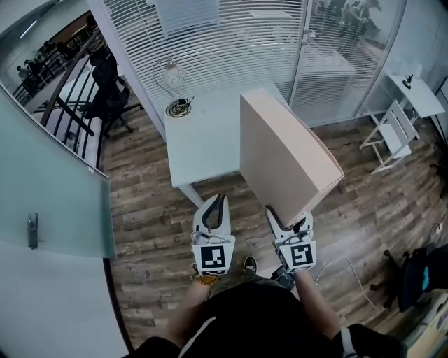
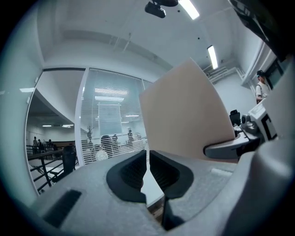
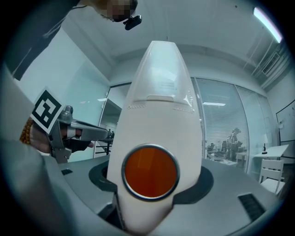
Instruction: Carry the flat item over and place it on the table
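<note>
Floor: wood-look planks (image 1: 147,210) in mixed brown tones run under and around everything.
Counter: a plain white counter (image 1: 203,140) stands ahead of the person, its far end against the blinds.
On the counter: a coiled dark cable (image 1: 179,107) lies near the far left corner. Beside it is a rounded wire or glass piece (image 1: 170,75); I cannot tell which.
Walls: white slatted blinds (image 1: 231,35) hang behind glass panels, and a frosted glass door with a metal handle (image 1: 32,231) is at the left.
Other furniture: a black office chair (image 1: 106,91) is at the left by a dark railing. A white folding chair (image 1: 388,136) and a second white table (image 1: 418,94) are at the right.
Ceiling: long strip lights (image 2: 190,8) show in the left gripper view.
Flat item: the pale beige flat item (image 1: 283,157) is up on edge, off the counter, and tilts away from the person. In the head view it covers the counter's near right corner.
Right gripper: the jaws of the right gripper (image 1: 288,218) pinch the item's lower near end. In the right gripper view that end looks white, with an orange round disc (image 3: 150,172).
Left gripper: the left gripper (image 1: 215,204) is beside it over the floor, jaws pressed together with nothing between them.
Markings: a black-and-white square marker sits on each gripper cube (image 1: 213,259). Faint print on the item's white end is too small to read.
</note>
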Available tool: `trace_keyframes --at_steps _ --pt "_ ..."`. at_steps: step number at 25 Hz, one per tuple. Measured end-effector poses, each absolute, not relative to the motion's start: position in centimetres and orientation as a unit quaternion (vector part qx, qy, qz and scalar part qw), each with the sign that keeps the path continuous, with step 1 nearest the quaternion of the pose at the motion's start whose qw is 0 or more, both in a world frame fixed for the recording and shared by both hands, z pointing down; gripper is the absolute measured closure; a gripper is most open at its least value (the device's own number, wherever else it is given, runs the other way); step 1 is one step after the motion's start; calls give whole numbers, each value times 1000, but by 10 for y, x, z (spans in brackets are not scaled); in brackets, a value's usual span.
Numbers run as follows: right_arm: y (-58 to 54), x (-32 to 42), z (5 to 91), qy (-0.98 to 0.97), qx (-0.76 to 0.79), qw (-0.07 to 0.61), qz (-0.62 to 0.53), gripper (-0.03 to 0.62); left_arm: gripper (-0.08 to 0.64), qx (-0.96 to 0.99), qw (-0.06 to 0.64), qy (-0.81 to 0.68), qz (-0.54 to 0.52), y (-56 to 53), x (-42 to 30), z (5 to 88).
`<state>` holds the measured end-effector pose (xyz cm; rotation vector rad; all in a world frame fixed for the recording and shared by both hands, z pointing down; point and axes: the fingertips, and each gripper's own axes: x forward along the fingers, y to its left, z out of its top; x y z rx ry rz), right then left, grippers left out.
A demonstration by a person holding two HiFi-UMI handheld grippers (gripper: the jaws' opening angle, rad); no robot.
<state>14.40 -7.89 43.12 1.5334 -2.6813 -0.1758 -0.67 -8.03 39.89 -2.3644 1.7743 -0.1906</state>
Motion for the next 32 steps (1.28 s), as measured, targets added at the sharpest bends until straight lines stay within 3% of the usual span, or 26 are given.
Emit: trace_keyframes --at_steps 7,20,32 --pt "-122 150 440 -874 484 17 -50 302 526 -789 85 602 -89 -113 3 413" --pt "-231 123 463 -871 490 36 -20 302 526 -780 52 620 -62 -221 -43 423" --pt "-353 46 475 -884 466 33 21 304 526 -749 35 659 -65 -323 -154 431"
